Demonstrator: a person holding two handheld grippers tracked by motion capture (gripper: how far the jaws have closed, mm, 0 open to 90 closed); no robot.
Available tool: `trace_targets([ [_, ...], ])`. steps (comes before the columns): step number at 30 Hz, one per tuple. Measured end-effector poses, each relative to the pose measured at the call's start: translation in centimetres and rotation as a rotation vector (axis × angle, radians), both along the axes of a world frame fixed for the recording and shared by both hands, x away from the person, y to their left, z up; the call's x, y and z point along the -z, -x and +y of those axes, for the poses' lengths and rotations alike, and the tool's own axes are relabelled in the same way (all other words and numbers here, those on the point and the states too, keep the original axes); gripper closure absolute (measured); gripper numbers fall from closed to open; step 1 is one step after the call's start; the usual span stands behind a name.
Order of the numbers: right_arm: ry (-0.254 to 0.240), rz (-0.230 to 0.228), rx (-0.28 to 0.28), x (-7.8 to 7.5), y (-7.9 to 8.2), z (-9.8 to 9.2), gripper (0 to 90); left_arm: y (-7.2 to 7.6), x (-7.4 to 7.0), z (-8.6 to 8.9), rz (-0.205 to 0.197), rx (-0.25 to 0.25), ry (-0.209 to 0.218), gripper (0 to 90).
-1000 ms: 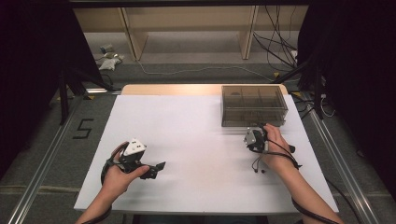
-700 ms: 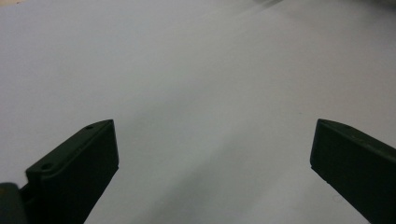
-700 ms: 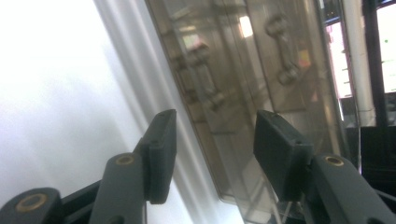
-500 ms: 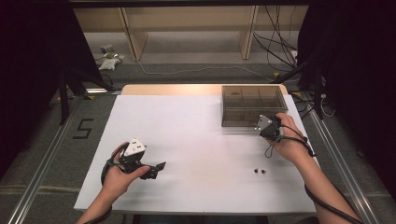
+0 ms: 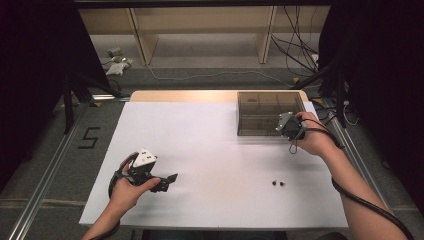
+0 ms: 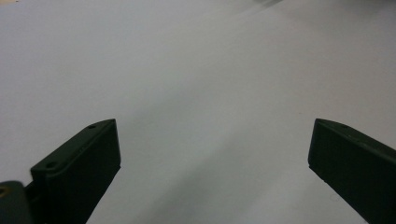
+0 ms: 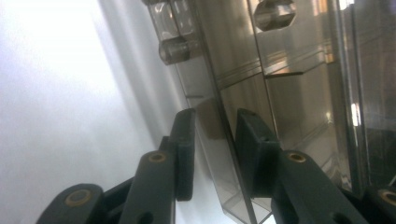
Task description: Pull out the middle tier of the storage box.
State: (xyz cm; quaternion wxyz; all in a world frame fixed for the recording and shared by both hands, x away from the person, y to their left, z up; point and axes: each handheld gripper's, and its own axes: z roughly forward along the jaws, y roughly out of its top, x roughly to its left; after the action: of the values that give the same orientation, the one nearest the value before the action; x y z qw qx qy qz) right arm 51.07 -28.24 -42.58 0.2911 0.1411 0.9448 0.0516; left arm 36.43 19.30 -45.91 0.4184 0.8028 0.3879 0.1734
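Note:
A smoky clear plastic box (image 5: 270,112) with inner compartments stands at the table's far right. My right gripper (image 5: 281,124) is at its near right edge. In the right gripper view the box's front wall (image 7: 219,140) stands between the two jaws of that gripper (image 7: 215,116). The jaws have just been closing, and a thin gap still shows beside the left one. Two small dark pieces (image 5: 278,183) lie on the white table (image 5: 210,140) nearer the person. My left gripper (image 5: 172,179) rests low at the front left, and its jaws (image 6: 212,140) stand wide open over bare table.
The table's right edge runs close behind the box, and a metal rail (image 5: 350,150) lies along the floor beyond it. Cables (image 5: 295,55) and wooden shelving (image 5: 200,20) sit past the far edge. A bag (image 5: 116,65) lies on the floor at the back left.
My right hand moved up and away from the near table to the box's front edge. Two small dark pieces lie where it was. The left hand kept still.

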Motion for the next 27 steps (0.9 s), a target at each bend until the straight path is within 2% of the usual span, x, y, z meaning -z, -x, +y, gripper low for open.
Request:
trace_targets([
  [2,0.026,0.034,-0.019,-0.3,-0.4,0.1,71.1,0.0,0.0,0.0,0.001,0.001,0.001,2.7],
  [12,0.071,0.103,-0.102,-0.8,-1.1,0.0,77.7,0.0,0.0,0.1,0.002,0.005,-0.008,3.4],
  [19,0.066,0.11,-0.128,-0.9,-1.1,-0.1,79.2,0.0,0.0,0.0,0.002,0.002,-0.002,3.6],
  [27,0.058,0.131,-0.144,-1.1,-0.1,-0.3,80.5,0.0,0.0,0.0,0.004,-0.001,-0.001,3.7],
])
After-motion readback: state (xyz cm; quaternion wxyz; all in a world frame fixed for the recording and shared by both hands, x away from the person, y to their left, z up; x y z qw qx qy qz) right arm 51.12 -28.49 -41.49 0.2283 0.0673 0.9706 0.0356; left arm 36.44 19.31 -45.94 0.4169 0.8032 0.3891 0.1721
